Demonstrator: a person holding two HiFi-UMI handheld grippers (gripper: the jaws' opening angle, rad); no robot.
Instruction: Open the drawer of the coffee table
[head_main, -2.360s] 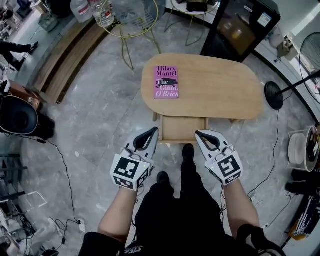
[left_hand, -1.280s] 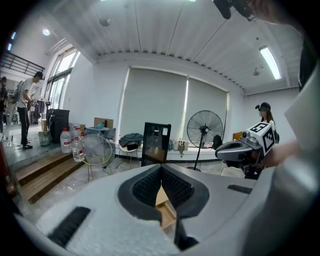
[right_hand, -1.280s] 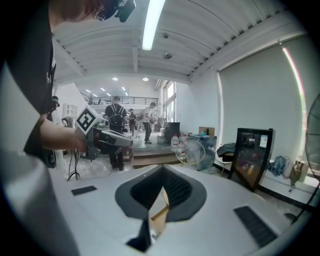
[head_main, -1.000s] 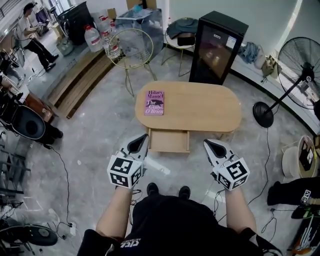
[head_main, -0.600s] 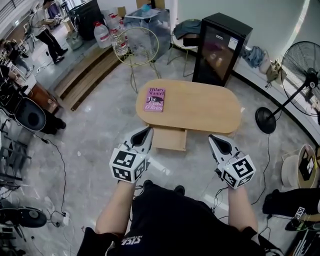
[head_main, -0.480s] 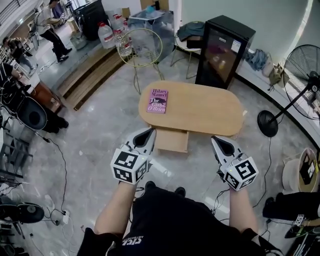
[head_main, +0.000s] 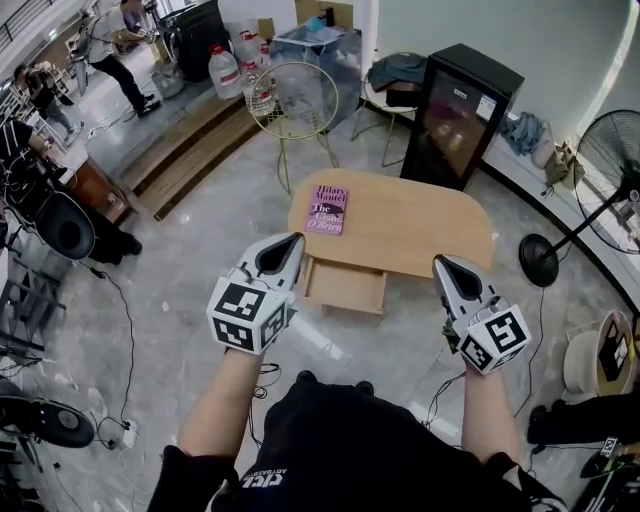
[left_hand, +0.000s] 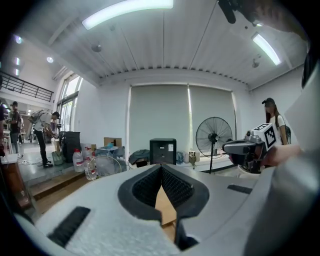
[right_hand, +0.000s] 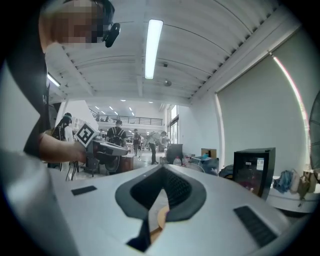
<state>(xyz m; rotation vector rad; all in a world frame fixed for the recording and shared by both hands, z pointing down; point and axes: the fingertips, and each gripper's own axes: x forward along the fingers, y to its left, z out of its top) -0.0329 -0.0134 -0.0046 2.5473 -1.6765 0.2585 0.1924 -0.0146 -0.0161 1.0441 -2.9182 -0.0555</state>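
Observation:
The oval wooden coffee table (head_main: 420, 225) stands on the grey floor ahead of me, its drawer (head_main: 345, 286) pulled out toward me and showing a bare wooden bottom. My left gripper (head_main: 297, 240) hangs in the air left of the drawer, shut and holding nothing. My right gripper (head_main: 441, 262) hangs to the drawer's right, also shut and empty. Both are raised well above the floor and apart from the table. In the left gripper view the shut jaws (left_hand: 161, 167) point level across the room; the right gripper view shows the same (right_hand: 162, 170).
A pink book (head_main: 329, 209) lies on the table's left end. Behind the table stand a black mini fridge (head_main: 467, 114), a wire chair (head_main: 293, 100) and water bottles (head_main: 224, 70). A standing fan (head_main: 615, 195) is at right. Cables (head_main: 140, 330) run over the floor. People stand at far left.
Both grippers have risen, away from the drawer, while staying shut. The head camera has lifted too, so the table looks smaller and farther. The drawer stays open.

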